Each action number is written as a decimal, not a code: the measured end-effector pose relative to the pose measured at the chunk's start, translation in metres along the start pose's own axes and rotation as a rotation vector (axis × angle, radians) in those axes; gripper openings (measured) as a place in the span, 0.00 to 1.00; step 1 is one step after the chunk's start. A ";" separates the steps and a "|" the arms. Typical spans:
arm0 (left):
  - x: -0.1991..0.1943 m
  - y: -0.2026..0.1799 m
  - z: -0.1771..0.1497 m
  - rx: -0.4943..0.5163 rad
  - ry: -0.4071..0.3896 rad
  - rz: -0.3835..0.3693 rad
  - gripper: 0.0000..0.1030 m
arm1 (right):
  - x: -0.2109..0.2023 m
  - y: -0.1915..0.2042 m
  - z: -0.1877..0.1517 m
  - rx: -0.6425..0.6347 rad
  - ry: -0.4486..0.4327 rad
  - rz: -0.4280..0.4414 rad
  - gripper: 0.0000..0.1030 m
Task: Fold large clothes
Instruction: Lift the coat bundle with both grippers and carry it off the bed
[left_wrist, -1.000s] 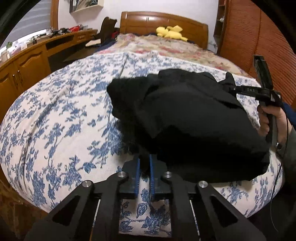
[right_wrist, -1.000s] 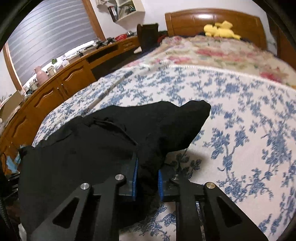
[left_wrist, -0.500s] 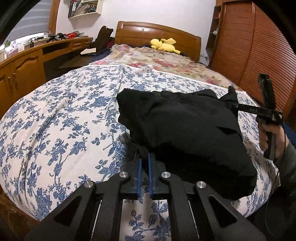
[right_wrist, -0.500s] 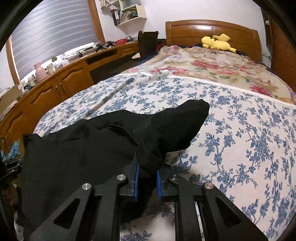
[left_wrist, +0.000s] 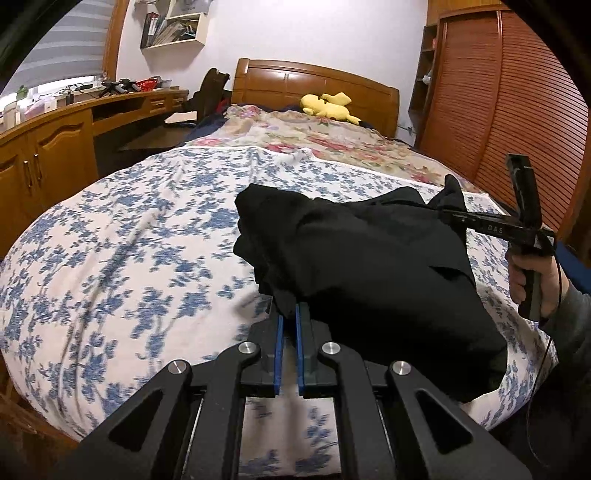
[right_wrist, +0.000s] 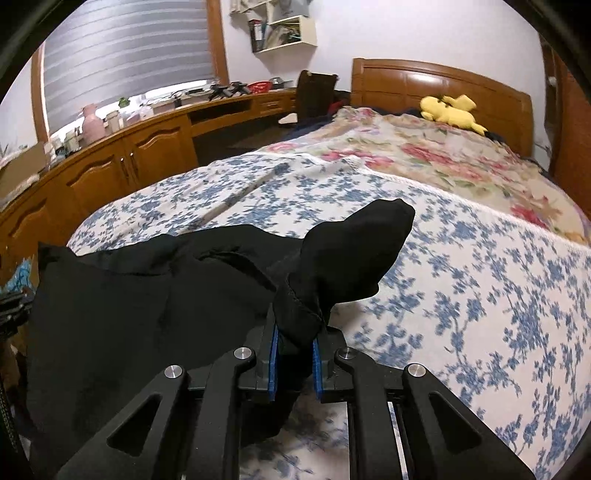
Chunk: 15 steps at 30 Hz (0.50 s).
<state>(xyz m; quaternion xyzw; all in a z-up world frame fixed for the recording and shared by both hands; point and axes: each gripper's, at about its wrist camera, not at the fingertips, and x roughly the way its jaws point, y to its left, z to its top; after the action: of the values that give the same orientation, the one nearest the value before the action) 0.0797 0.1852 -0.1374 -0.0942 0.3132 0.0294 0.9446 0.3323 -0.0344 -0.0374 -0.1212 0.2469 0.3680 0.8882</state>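
A large black garment hangs stretched between my two grippers above the foot of the bed. My left gripper is shut on one edge of it, the cloth pinched between the blue pads. My right gripper is shut on a bunched corner of the same garment, and a flap sticks up past its fingertips. In the left wrist view the right gripper shows at the right, held by a hand.
The bed has a blue-flowered white cover and a floral quilt further up, with a yellow plush toy by the wooden headboard. Wooden cabinets and a desk run along the left. A slatted wardrobe stands on the right.
Both grippers have risen and pulled back with the garment, lifting it off the bed cover. Both views now sit higher and look further along the bed.
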 end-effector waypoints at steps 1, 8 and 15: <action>-0.001 0.005 0.000 -0.002 -0.002 0.003 0.06 | 0.003 0.007 0.003 -0.011 0.000 -0.002 0.13; -0.014 0.047 0.003 -0.035 -0.034 0.035 0.06 | 0.028 0.050 0.034 -0.060 0.003 0.015 0.13; -0.036 0.103 0.003 -0.086 -0.074 0.098 0.06 | 0.062 0.104 0.062 -0.145 0.020 0.047 0.13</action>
<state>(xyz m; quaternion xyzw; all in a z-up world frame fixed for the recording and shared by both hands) 0.0404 0.2870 -0.1299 -0.1178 0.2806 0.0926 0.9480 0.3176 0.0998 -0.0205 -0.1832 0.2313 0.4045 0.8656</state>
